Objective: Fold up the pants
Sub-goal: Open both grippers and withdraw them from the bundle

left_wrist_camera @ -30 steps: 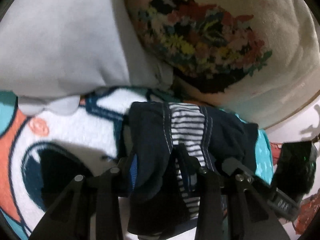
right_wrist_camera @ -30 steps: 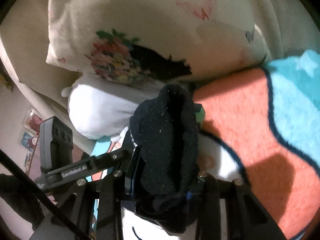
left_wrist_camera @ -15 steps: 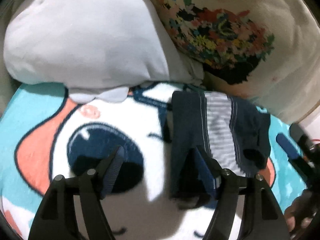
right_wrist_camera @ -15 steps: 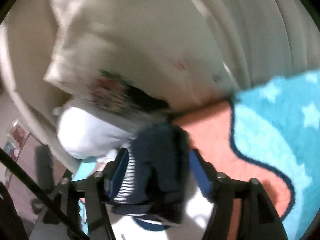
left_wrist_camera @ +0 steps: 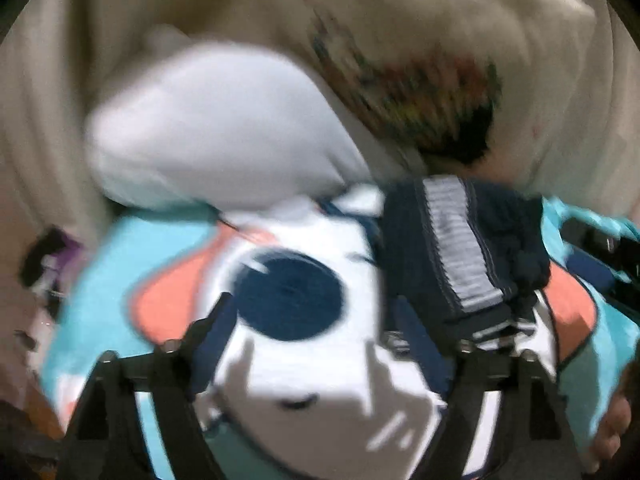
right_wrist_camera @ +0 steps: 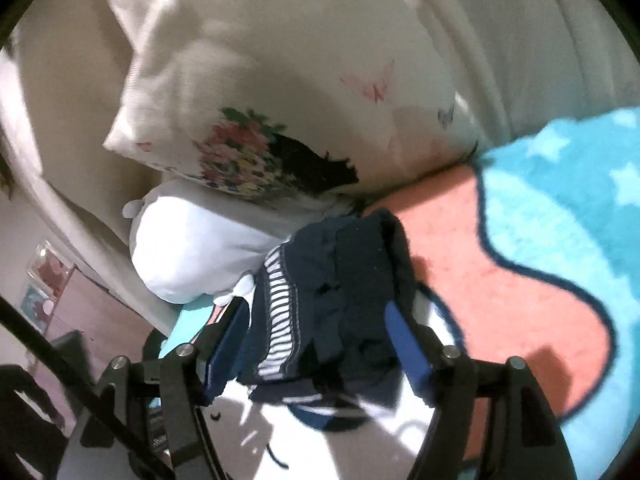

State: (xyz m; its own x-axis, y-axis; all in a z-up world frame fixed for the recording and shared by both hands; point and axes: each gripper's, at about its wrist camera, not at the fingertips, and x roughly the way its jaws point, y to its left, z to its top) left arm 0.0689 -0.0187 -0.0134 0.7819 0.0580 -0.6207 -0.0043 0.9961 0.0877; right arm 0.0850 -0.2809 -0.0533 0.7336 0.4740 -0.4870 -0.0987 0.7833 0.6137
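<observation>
The folded navy pants [left_wrist_camera: 460, 252] with a white-striped band lie in a small bundle on the cartoon blanket, close to the pillows. My left gripper [left_wrist_camera: 316, 320] is open and empty, with the bundle just beyond its right finger. In the right wrist view the pants [right_wrist_camera: 332, 296] lie between the open fingers of my right gripper [right_wrist_camera: 316, 328], which do not clamp them. The left wrist view is blurred by motion.
A teal, orange and white cartoon blanket [right_wrist_camera: 540, 240] covers the bed. A white plush pillow [left_wrist_camera: 224, 128] and a floral cream pillow [right_wrist_camera: 280, 80] lean behind the pants. The right gripper's body shows at the right edge of the left wrist view [left_wrist_camera: 600, 256].
Both grippers have let go of the pants and opened. The bundle now rests on the blanket, and both grippers have drawn back from it.
</observation>
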